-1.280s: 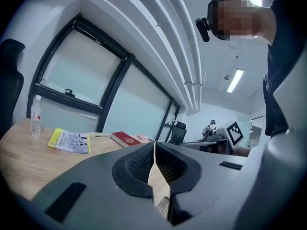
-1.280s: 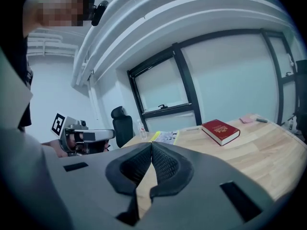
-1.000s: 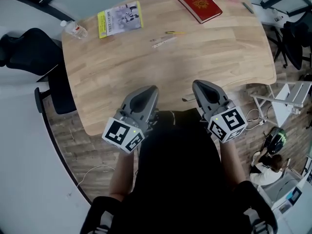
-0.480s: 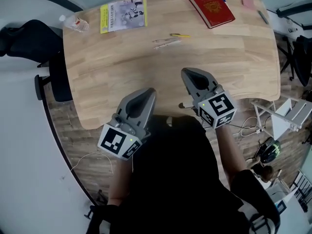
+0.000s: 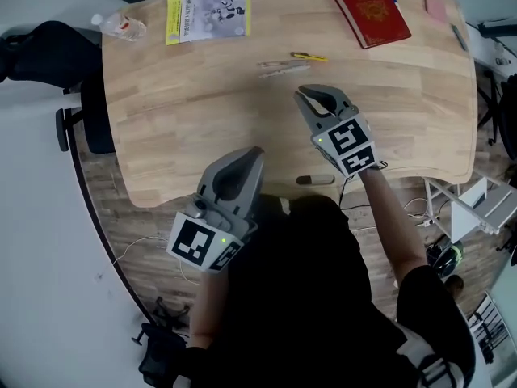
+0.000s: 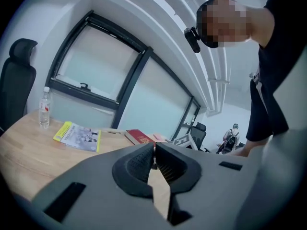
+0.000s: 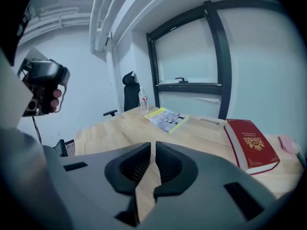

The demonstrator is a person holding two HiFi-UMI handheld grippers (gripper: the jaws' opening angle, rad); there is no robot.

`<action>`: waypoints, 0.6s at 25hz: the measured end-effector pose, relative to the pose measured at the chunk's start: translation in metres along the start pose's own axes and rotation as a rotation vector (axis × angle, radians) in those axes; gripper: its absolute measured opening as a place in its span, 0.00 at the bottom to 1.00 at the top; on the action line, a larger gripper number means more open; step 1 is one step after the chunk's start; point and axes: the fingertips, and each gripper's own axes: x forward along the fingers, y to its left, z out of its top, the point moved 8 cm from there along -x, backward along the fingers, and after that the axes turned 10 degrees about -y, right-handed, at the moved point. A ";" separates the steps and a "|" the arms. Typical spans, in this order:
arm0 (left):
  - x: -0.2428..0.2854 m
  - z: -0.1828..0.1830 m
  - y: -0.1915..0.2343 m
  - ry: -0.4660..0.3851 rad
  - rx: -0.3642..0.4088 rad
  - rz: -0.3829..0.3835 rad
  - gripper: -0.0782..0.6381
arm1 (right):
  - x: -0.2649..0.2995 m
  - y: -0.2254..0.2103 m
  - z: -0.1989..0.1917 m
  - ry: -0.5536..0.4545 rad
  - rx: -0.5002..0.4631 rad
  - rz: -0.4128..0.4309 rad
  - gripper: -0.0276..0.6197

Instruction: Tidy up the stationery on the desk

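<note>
On the wooden desk [image 5: 202, 120] two pale pens [image 5: 283, 69] and a yellow pen [image 5: 310, 56] lie side by side near the middle. A red book [image 5: 366, 8] [image 7: 249, 147] lies at the far right, a yellow-edged booklet [image 5: 208, 10] [image 6: 79, 136] at the far left. A pink pad [image 5: 436, 8] and a dark pen [image 5: 459, 37] are at the far right corner. My right gripper [image 5: 309, 92] [image 7: 153, 147] hangs shut and empty over the desk, just short of the pens. The left gripper [image 5: 246, 153] [image 6: 154, 150] is shut and empty at the desk's near edge.
A water bottle [image 5: 121, 27] lies at the desk's far left corner, next to a black chair [image 5: 40, 59]. A small dark object [image 5: 315, 179] sticks out under the near edge. A white rack [image 5: 468, 204] and cables are on the floor at right.
The right gripper has moved forward from the near edge out over the desk toward the pens and rolled. The left gripper has shifted only slightly. Both stay shut.
</note>
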 end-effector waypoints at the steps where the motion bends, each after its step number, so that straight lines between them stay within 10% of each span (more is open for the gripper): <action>1: 0.001 -0.001 0.002 0.005 -0.002 0.000 0.16 | 0.009 -0.002 -0.004 0.019 -0.014 0.008 0.08; 15: 0.008 -0.009 0.041 0.063 -0.048 0.020 0.16 | 0.108 -0.024 -0.065 0.289 -0.365 0.111 0.26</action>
